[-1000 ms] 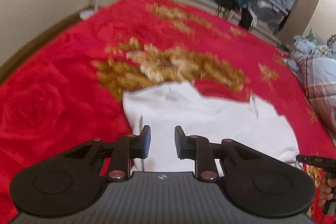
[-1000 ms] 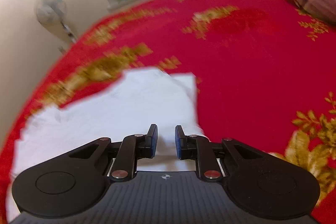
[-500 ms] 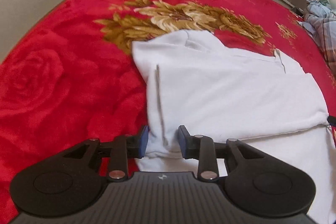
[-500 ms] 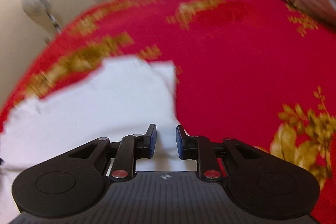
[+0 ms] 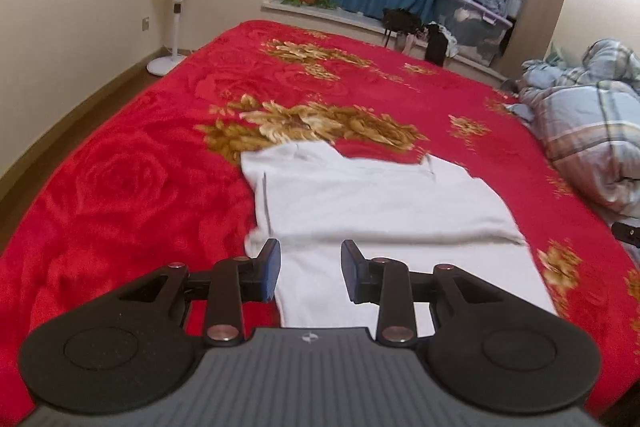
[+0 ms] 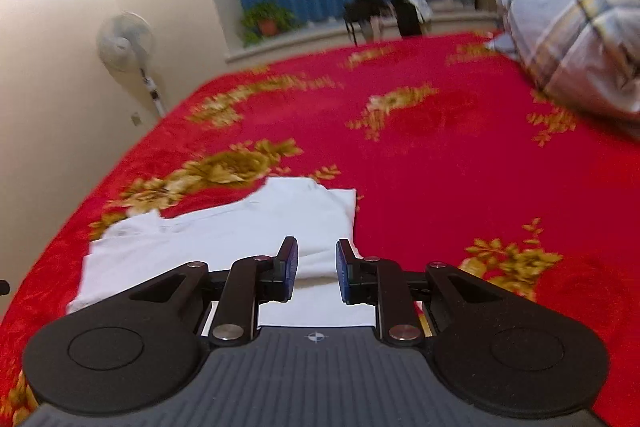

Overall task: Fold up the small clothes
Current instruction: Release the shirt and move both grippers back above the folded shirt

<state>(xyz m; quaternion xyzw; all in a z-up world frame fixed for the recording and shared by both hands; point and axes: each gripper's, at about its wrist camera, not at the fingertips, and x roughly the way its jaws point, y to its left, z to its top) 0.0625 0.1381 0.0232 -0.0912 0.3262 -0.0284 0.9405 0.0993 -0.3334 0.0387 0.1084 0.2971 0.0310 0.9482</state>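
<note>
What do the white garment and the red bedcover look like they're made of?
White garment: thin, matte cloth, probably cotton knit; it lies flat with a soft fold edge and a stitched seam. Red bedcover: looks like plush fleece; roses are embossed in its pile with a slight sheen, and the flowers are gold.
</note>
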